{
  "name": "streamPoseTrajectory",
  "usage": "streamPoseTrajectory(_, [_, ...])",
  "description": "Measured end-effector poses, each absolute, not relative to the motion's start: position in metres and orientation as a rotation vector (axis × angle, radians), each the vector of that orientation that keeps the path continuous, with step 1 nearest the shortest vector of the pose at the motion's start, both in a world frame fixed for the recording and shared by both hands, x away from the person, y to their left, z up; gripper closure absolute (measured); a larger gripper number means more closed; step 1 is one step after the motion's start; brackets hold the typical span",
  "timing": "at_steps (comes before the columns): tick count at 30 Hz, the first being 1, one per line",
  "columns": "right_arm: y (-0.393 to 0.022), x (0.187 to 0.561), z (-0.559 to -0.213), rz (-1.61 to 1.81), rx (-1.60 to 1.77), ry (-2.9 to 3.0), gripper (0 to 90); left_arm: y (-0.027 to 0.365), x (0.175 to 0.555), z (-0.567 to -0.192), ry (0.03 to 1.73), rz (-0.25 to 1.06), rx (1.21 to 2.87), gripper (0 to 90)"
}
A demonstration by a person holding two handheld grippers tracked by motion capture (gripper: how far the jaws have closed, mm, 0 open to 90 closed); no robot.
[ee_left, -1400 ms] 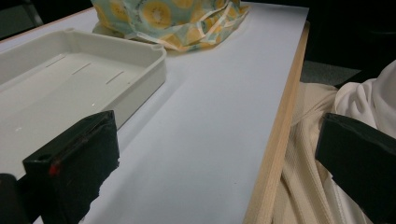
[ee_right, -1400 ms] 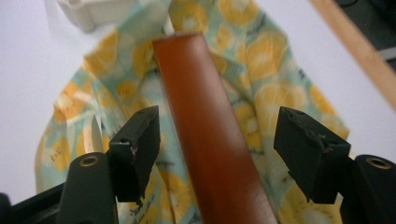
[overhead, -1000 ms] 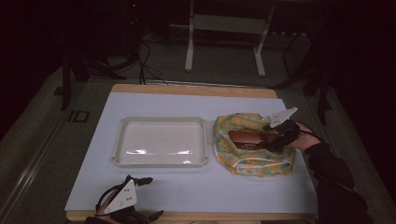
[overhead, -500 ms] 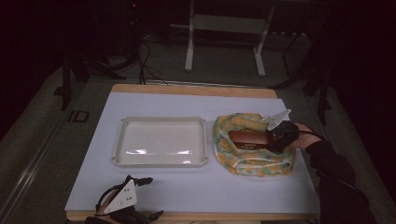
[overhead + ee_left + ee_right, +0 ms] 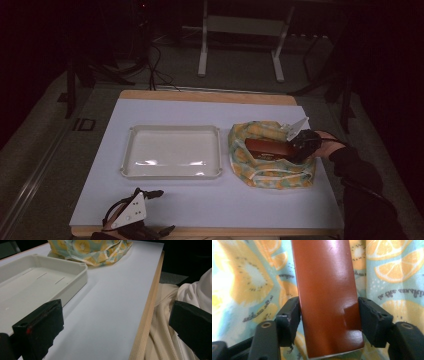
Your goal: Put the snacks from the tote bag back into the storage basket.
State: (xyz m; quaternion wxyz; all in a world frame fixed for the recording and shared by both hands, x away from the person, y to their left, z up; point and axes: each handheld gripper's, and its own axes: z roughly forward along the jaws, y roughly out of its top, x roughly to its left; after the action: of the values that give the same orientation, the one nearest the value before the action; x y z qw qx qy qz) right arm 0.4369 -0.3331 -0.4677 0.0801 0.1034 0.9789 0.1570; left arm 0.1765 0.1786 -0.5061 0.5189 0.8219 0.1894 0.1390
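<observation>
Right gripper point(image 5: 299, 146): my jaws have just been closing and are now pinching the glossy reddish-brown flat box point(image 5: 327, 297) by its long sides, one pad dimpling the wall.
Box location: it is lying inside the open citrus-print fabric pouch point(image 5: 270, 172), at 3 o'clock from the shallow white plastic tray point(image 5: 171, 151).
Meaning: I am judging the grasp made, so lifting toward the tray looks due next.
Left gripper point(image 5: 115, 322): I am idling it at the table's 7 o'clock edge, fingers point(image 5: 41, 327) spread wide, holding nothing.
</observation>
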Motion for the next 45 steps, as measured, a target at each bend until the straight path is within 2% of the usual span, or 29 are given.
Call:
streamPoseTrajectory(3, [-0.334,0.436,-0.465,0.479,0.294,2.945,42.2,0.178,0.176,-0.506,0.455,0.333,1.971,0.0])
streamPoseTrajectory(15, [-0.341,0.431,-0.449,0.545,0.304,2.924,43.0,0.178,0.176,-0.506,0.454,0.333,1.972,0.0])
streamPoseTrajectory(45, [-0.335,0.423,-0.374,0.574,0.269,2.817,43.1,0.178,0.176,-0.506,0.447,0.325,1.972,0.0])
